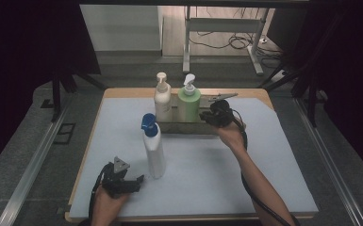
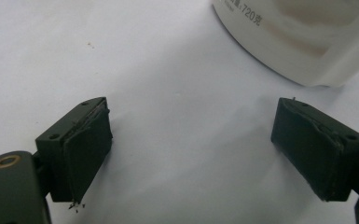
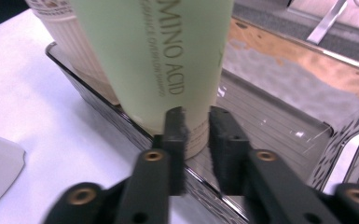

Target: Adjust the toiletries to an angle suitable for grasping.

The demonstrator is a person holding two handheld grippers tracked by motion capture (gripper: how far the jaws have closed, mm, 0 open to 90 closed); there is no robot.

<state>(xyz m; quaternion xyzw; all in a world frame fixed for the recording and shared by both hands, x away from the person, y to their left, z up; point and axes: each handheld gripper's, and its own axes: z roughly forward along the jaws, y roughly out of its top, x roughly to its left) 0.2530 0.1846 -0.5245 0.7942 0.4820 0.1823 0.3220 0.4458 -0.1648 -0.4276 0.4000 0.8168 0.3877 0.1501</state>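
From the high view I count three pump bottles on the table. Two stand in a shallow clear tray [image 1: 169, 127] at the far middle of the pale blue mat [image 1: 264, 179]: a cream-white pump bottle [image 1: 162, 100] on the left and a green pump bottle [image 1: 188, 101] just beside it on the right. The third, a white bottle with a blue pump [image 1: 153, 148], stands upright on the mat in front of the tray, apart from it. My right gripper [image 1: 206, 117] reaches to the tray's right end, next to the green bottle. My left gripper [image 1: 134, 181] rests low on the mat near the front edge, just left of the blue-pump bottle's base, its jaws pointing toward it. One hand holds each gripper, two in all.

In the left gripper view my two black jaws stand wide apart with nothing between them but bare mat. The rounded bottom of the white bottle [image 2: 303, 42] sits ahead and to the right, clear of both pads, with small printed characters on its side.

In the right gripper view my two jaws are narrowed to a slim gap, with the tray's near rim [image 3: 98, 100] running under them. I cannot tell whether they pinch that rim. The green bottle [image 3: 158, 56] stands in the tray directly ahead, lettered "AMINO ACID", and the ribbed cream bottle [image 3: 70, 51] stands behind it to the left.
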